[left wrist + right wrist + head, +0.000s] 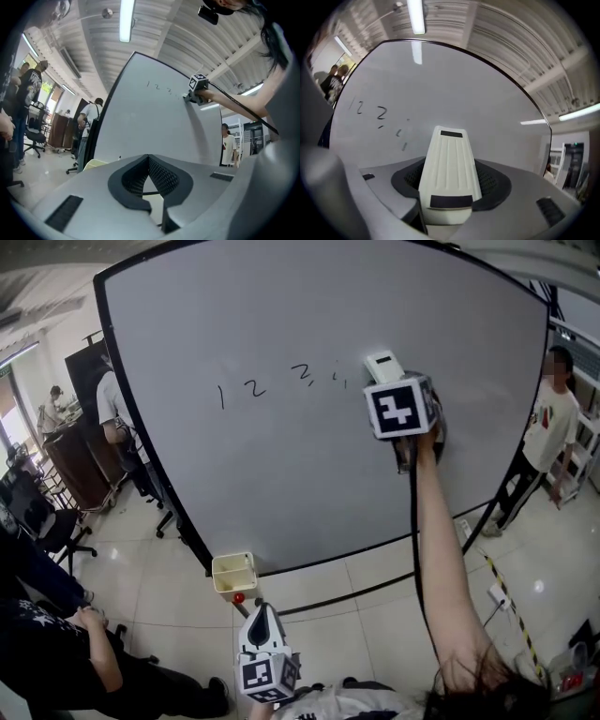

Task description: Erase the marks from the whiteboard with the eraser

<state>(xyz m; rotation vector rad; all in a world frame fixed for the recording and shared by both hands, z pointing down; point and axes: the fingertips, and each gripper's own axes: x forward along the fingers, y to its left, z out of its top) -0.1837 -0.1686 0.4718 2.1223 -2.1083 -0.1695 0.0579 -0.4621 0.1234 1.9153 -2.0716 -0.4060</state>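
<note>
The whiteboard is pale grey-white in a black frame. Its marks, at 9 o'clock from the eraser, are black. The eraser is cream, ribbed lengthwise, with two black strips. The right gripper and left gripper are grey with black mesh-textured fingers. The marker cube bears black-and-white squares.

Pale glossy tiled floor below me. The whiteboard stands on it straight ahead, with its black base rail running along the tiles. A small cream tub sits by the board's lower left corner; can't tell if it rests on the floor or hangs off the frame. Black office chair at left, dark wooden cabinet far left. White power strip and yellow-black striped tape lie on the tiles, near right.
</note>
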